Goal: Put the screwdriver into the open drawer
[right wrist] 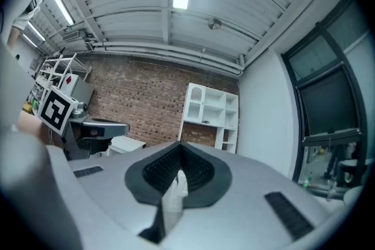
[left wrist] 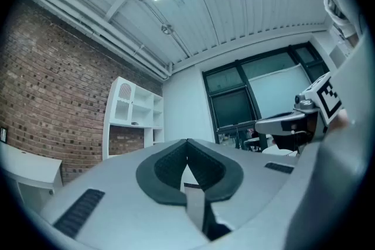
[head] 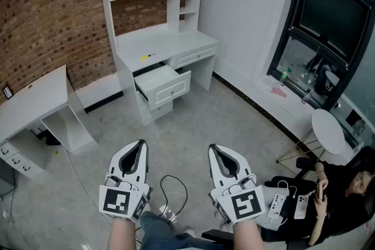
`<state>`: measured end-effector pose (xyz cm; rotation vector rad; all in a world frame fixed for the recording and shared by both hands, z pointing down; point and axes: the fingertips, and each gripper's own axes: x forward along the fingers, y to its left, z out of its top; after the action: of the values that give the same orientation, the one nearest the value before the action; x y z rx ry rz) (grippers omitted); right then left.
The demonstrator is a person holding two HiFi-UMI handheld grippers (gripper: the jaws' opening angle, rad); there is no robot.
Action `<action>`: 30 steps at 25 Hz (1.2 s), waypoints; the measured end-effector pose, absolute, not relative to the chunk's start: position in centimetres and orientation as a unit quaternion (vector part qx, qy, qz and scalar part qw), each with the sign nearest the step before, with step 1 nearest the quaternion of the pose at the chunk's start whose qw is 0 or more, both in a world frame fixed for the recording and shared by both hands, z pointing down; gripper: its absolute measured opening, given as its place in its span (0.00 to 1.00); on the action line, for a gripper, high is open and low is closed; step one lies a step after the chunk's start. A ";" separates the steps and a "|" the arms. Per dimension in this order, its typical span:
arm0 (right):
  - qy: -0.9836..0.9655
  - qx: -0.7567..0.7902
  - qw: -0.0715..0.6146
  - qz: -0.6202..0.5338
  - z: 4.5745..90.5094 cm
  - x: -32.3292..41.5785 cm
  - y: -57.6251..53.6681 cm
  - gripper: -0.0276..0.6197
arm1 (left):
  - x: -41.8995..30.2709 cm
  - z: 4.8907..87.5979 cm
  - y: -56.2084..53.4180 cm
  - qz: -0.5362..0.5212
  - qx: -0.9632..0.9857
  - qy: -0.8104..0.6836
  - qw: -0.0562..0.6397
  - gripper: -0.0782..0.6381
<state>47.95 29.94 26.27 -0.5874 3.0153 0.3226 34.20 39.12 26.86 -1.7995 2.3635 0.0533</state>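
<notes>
Left gripper [head: 140,143]: you hold it low at the left of the head view, over bare floor; in its own view [left wrist: 187,144] the jaws meet at their tips with nothing between them.
Right gripper [head: 212,149]: it sits beside the left one, apart from it; in its own view [right wrist: 179,147] the jaws are together too, and empty.
Desk [head: 176,43]: white, with a shelf unit on top, against the brick wall [head: 47,9], well away from both grippers.
Drawer [head: 164,86]: pulled out from the desk's left side, facing you.
Screwdriver [head: 146,57]: a small yellow and dark item lies on the desktop near the front edge, just above the drawer; it is too small to be sure, but it looks like the screwdriver.
Table [head: 35,99]: a second white one, left of the desk.
Person [head: 345,184]: seated at the lower right, beside a round white stool [head: 327,130].
Cable [head: 174,183]: a dark loop on the floor between your grippers.
</notes>
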 end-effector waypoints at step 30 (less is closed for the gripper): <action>0.978 -0.180 -0.013 0.107 26.6 22.5 15.1 0.06 | 7.8 27.4 23.2 0.034 -0.606 0.792 0.063 0.13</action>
<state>22.52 15.06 26.59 -0.5699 3.0984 0.3376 7.76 23.21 27.40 -1.8310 2.3937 0.1025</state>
